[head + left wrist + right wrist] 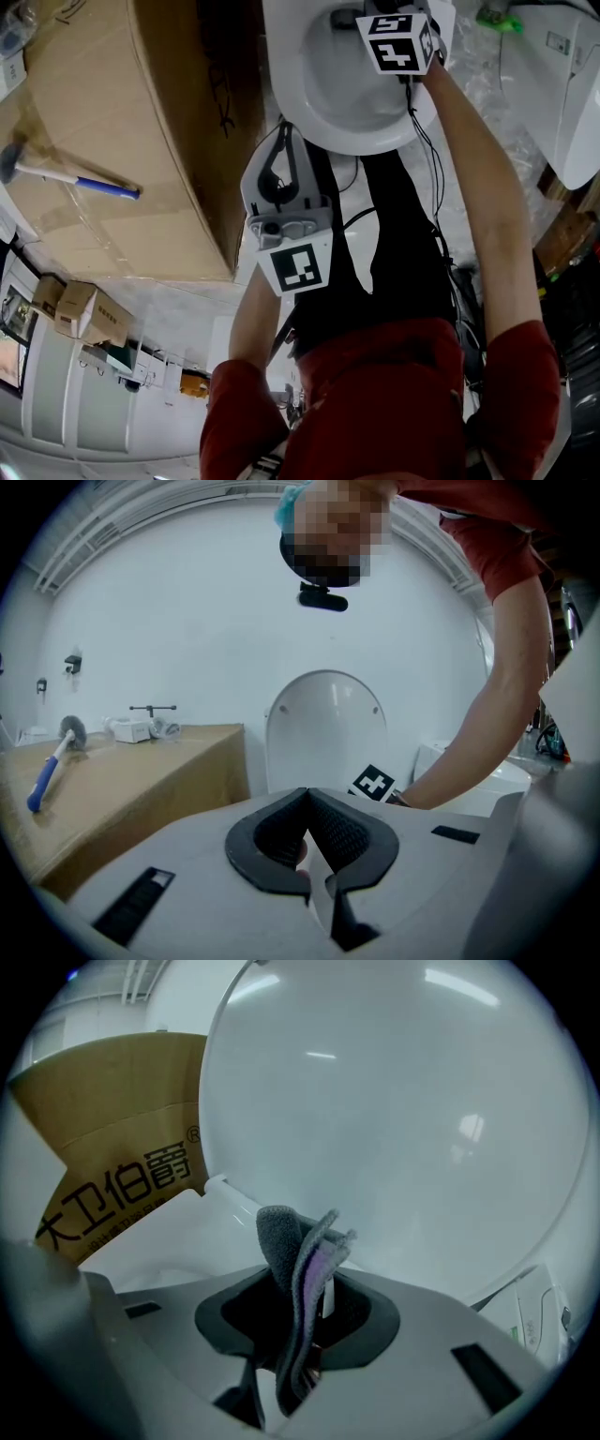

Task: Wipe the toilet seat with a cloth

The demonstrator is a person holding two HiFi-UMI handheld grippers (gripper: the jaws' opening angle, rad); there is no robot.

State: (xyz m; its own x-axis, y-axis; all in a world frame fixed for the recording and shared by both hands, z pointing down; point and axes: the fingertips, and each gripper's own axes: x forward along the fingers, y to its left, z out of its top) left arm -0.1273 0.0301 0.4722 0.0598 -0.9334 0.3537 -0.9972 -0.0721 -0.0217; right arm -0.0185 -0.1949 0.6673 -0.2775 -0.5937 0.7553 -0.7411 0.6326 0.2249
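Observation:
The white toilet (319, 103) stands at the top of the head view, its bowl open. Its raised lid (403, 1129) fills the right gripper view, with the seat's edge (178, 1232) below left. My right gripper (306, 1290) is shut on a folded grey cloth (281, 1241) with a purple inner side, which sticks up between the jaws close to the lid. Its marker cube (398, 42) hangs over the bowl's far right rim. My left gripper (307, 803) is shut and holds nothing. It hovers short of the bowl's near rim and faces the upright lid (325, 724).
A big cardboard box (122, 141) stands close on the toilet's left, with a blue-handled brush (75, 178) on top. Another white fixture (562, 84) and crumpled plastic wrap (487, 84) lie to the right. The person's arm (487, 206) reaches over the bowl.

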